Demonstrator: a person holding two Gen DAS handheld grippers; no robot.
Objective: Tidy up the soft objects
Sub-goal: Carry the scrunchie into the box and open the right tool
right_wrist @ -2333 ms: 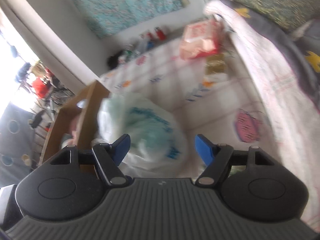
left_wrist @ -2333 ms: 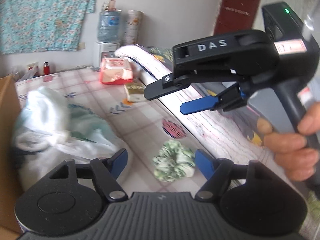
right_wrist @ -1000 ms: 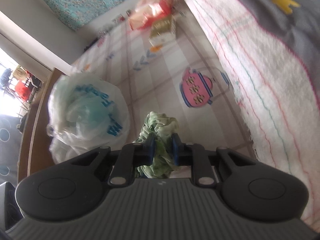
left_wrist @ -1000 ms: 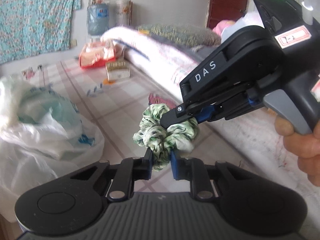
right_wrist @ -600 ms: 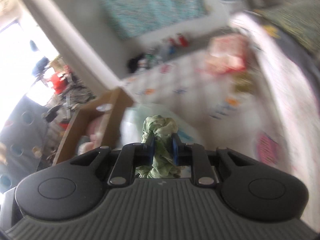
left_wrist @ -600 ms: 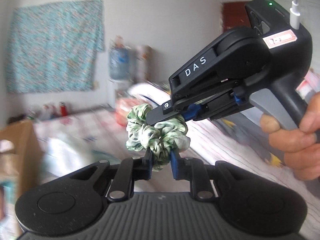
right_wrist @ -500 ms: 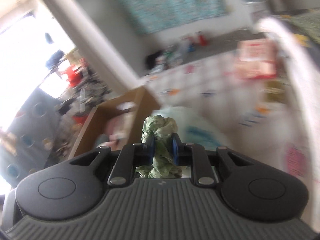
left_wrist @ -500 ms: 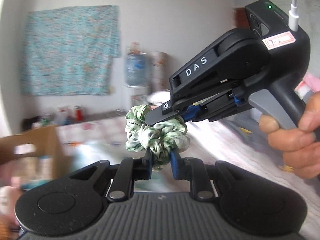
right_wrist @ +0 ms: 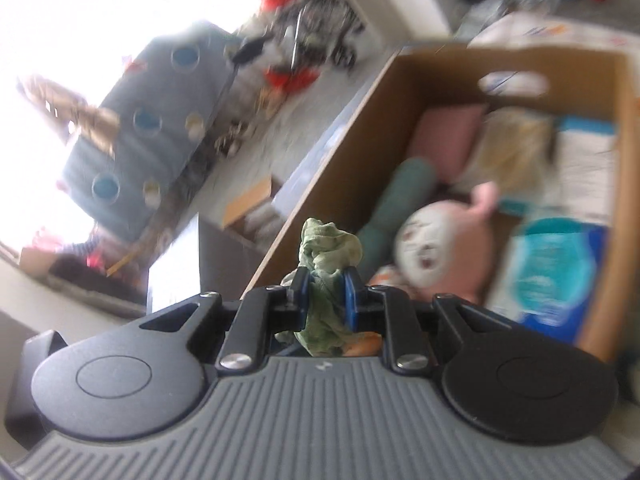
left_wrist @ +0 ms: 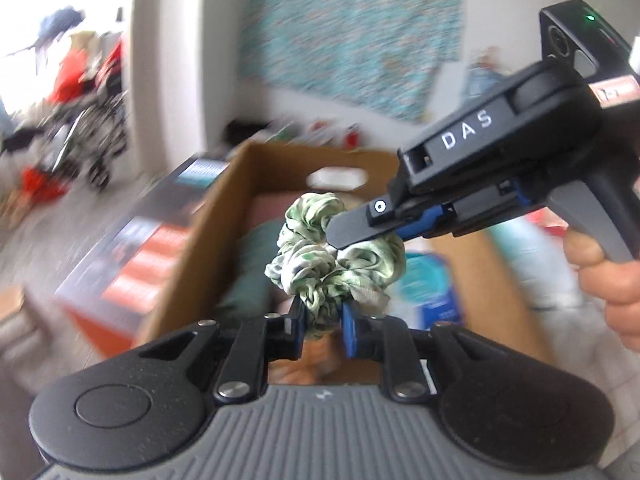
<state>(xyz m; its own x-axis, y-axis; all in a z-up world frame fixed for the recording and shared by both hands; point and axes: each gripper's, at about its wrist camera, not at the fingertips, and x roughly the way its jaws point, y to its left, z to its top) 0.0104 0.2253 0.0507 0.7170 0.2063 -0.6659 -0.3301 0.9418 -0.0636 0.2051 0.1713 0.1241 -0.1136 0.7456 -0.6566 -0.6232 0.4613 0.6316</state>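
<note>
Both of my grippers have swung off the bed with the scrunchie [left_wrist: 334,252] pinched between them, and now a cardboard box [left_wrist: 192,248] fills the view where the bedsheet lay a second ago. My left gripper [left_wrist: 322,322] is clenched on the scrunchie's lower fold; my right gripper [left_wrist: 384,222] bites its upper side, a hand [left_wrist: 608,280] squeezing the trigger. From the right wrist the same green cloth [right_wrist: 326,276] sits squeezed between my blue pads [right_wrist: 350,296].

I judge this as the carry step, nearly done: the scrunchie hangs in the air over the box's near end, not yet inside. Next, I think, comes lowering it past the rim and letting go with both grippers together, so it drops clear.

Inside, a pink plush [right_wrist: 444,256], a green roll [right_wrist: 400,196] and packets [right_wrist: 560,272] crowd the floor. Bare room looks scarce, so it would likely land on top of them. The left wall [right_wrist: 332,156] stands close beside my fingers.
</note>
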